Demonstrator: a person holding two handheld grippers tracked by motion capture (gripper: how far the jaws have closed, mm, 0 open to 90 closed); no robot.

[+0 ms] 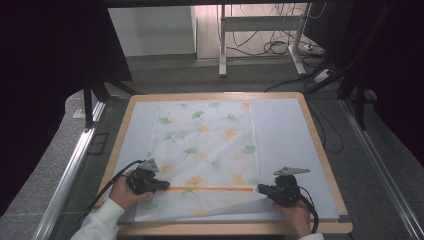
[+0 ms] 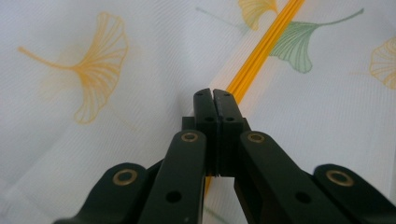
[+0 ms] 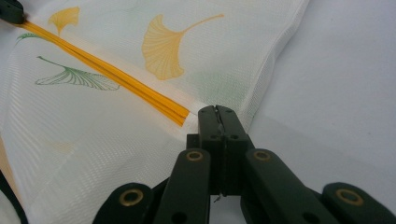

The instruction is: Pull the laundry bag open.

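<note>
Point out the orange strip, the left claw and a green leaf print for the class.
orange strip [image 1: 210, 188], high view, middle of its length.
left claw [image 1: 162, 186], high view, at its closed tips.
green leaf print [image 2: 295, 45], left gripper view, leaf blade.

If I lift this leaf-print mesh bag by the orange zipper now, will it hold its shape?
Probably not. The mesh bag looks thin and already wrinkles near the right hand-held gripper, so it should sag. The orange zipper, pinched at both ends, may stay straighter.
</note>
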